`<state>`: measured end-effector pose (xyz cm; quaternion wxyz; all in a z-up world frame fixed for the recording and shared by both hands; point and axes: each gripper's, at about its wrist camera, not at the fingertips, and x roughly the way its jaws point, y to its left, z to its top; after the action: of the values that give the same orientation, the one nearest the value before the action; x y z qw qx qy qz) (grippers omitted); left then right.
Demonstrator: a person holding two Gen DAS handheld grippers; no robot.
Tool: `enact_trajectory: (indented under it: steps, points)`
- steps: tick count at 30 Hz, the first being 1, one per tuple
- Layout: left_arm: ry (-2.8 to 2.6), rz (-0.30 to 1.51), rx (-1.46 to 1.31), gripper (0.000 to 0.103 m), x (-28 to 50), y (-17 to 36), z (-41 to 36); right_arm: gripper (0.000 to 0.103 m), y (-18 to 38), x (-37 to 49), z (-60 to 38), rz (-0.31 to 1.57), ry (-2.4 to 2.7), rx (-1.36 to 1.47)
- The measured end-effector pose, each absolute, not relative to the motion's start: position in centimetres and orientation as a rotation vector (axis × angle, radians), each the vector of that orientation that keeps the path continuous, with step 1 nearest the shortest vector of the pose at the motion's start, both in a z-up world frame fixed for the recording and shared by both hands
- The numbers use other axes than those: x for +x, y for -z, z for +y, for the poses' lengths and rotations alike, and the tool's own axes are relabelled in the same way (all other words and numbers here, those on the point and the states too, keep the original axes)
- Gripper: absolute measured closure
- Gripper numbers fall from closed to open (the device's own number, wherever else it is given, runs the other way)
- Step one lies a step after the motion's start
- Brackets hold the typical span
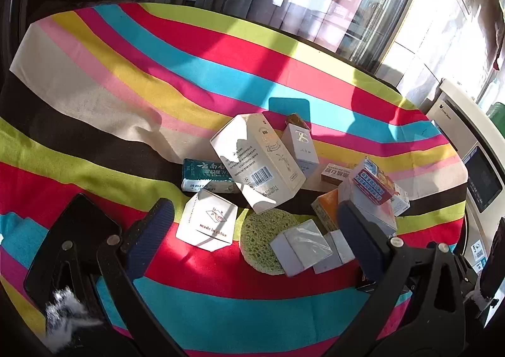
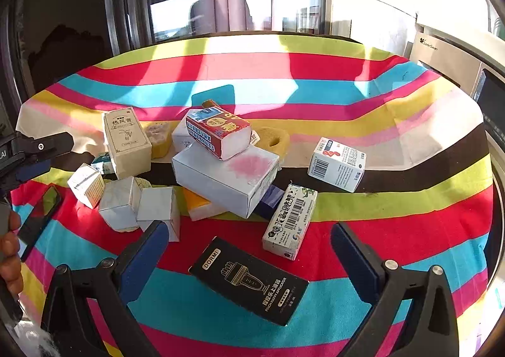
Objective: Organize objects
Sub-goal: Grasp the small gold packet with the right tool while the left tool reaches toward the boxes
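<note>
Both grippers hover over a surface (image 2: 410, 167) covered by a striped cloth, and each has its fingers spread wide with nothing between them.

In the right wrist view, the right gripper (image 2: 249, 249) sits at the bottom of the frame. A black box (image 2: 249, 281) marked DORMI lies flat between and just beyond its fingers, touching neither. Above it, mid-frame, is a heap of closed cartons: a big white box (image 2: 227, 180) with a red box (image 2: 217, 133) resting tilted on top, and an orange box (image 2: 197, 204) tucked under its lower left edge. A barcode box (image 2: 290, 221) lies just right of the heap; another white carton (image 2: 337, 164) stands apart at the right. At the left, a tall cream box (image 2: 126, 142) stands upright, with small white boxes (image 2: 139, 207) below it. A yellow sponge (image 2: 274, 139) lies behind the heap. A phone (image 2: 41, 215) lies at the left edge.

In the left wrist view, the left gripper (image 1: 255, 221) frames a green sponge (image 1: 258, 243) and a "made in china" box (image 1: 208, 221); a teal box (image 1: 205, 175) lies above. What the cartons contain cannot be seen.
</note>
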<state>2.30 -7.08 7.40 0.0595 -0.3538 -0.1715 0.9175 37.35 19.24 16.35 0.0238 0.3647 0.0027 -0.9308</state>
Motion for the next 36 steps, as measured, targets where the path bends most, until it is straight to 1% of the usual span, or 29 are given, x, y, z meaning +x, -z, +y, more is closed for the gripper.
enact_trajectory:
  steps: [1,3,5,7,9,11,12,13,14,15,16,17,18,19,20,21,22,23,25,27,28,30,32,35,36]
  points:
    - [-2.775,-0.523,-1.063,0.000,1.3,-7.6,-7.7,0.000,-16.9,36.9,19.1,0.027,2.876,1.122]
    - [-2.746,-0.503,-1.064,0.000,-1.0,-8.5,-8.5,0.000,-18.0,32.0,17.1,0.085,2.862,1.110]
    - [-2.705,-0.484,-1.070,0.000,-3.5,-9.5,-8.9,0.000,-19.2,29.4,16.4,0.096,2.823,1.109]
    - [-2.635,-0.446,-1.117,0.000,-7.2,-10.1,-9.0,0.000,-20.1,25.7,15.4,0.060,2.753,1.117]
    - [-2.547,-0.438,-1.167,0.001,-10.8,-10.5,-8.9,0.000,-21.7,22.8,15.6,0.076,2.704,1.126]
    - [-2.462,-0.438,-1.241,0.009,-14.1,-10.3,-8.7,0.000,-23.9,19.3,15.8,0.008,2.645,1.129]
    - [-2.444,-0.432,-1.284,0.018,-15.9,-10.0,-8.5,0.000,-25.2,17.3,16.1,-0.010,2.633,1.167]
    - [-2.404,-0.446,-1.330,0.025,-17.6,-9.5,-8.4,0.000,-25.6,15.2,16.0,-0.004,2.641,1.195]
    - [-2.358,-0.466,-1.374,0.029,-19.1,-8.8,-8.4,0.001,-25.6,13.2,15.7,0.005,2.623,1.223]
    - [-2.327,-0.484,-1.433,0.037,-20.6,-8.0,-8.3,0.002,-24.9,10.7,15.4,0.003,2.562,1.266]
    - [-2.301,-0.494,-1.480,0.039,-21.9,-7.3,-8.2,0.008,-24.2,8.4,14.8,-0.019,2.489,1.325]
    - [-2.264,-0.503,-1.518,0.039,-22.9,-6.5,-8.0,0.017,-23.2,6.5,14.4,-0.032,2.440,1.379]
    - [-2.227,-0.529,-1.546,0.041,-23.7,-5.8,-7.9,0.021,-22.0,4.8,14.0,-0.028,2.408,1.436]
    - [-2.195,-0.556,-1.571,0.045,-24.3,-5.1,-7.8,0.029,-20.7,3.2,13.5,-0.018,2.390,1.479]
    - [-2.161,-0.582,-1.593,0.046,-24.8,-4.5,-7.7,0.034,-19.7,2.1,13.2,-0.014,2.370,1.506]
    - [-2.143,-0.591,-1.610,0.046,-25.1,-4.0,-7.5,0.035,-18.3,1.0,12.8,-0.010,2.339,1.547]
    - [-2.146,-0.578,-1.628,0.046,-25.2,-3.5,-7.4,0.040,-17.1,0.1,12.6,-0.024,2.309,1.583]
    - [-2.146,-0.570,-1.646,0.046,-25.2,-3.1,-7.2,0.042,-16.1,-0.8,12.8,-0.049,2.281,1.611]
    - [-2.127,-0.583,-1.663,0.048,-25.1,-2.2,-7.0,0.042,-14.7,-2.2,12.6,-0.096,2.257,1.631]
    - [-2.120,-0.581,-1.668,0.051,-24.5,-1.9,-6.8,0.042,-14.0,-2.9,12.1,-0.099,2.242,1.629]
    - [-2.115,-0.569,-1.668,0.053,-24.2,-1.8,-6.6,0.042,-13.7,-3.4,11.4,-0.065,2.231,1.640]
    - [-2.101,-0.541,-1.685,0.053,-23.3,-1.6,-6.3,0.043,-12.9,-3.6,9.7,0.062,2.212,1.662]
    - [-2.078,-0.493,-1.717,0.056,-22.4,-1.4,-5.9,0.052,-11.9,-3.4,8.6,0.194,2.189,1.695]
    - [-1.987,-0.423,-1.772,0.056,-20.5,-0.7,-5.3,0.059,-10.2,-2.5,8.4,0.238,2.099,1.760]
    - [-1.962,-0.378,-1.784,0.056,-19.6,-0.6,-4.9,0.059,-10.0,-1.7,8.3,0.270,2.083,1.750]
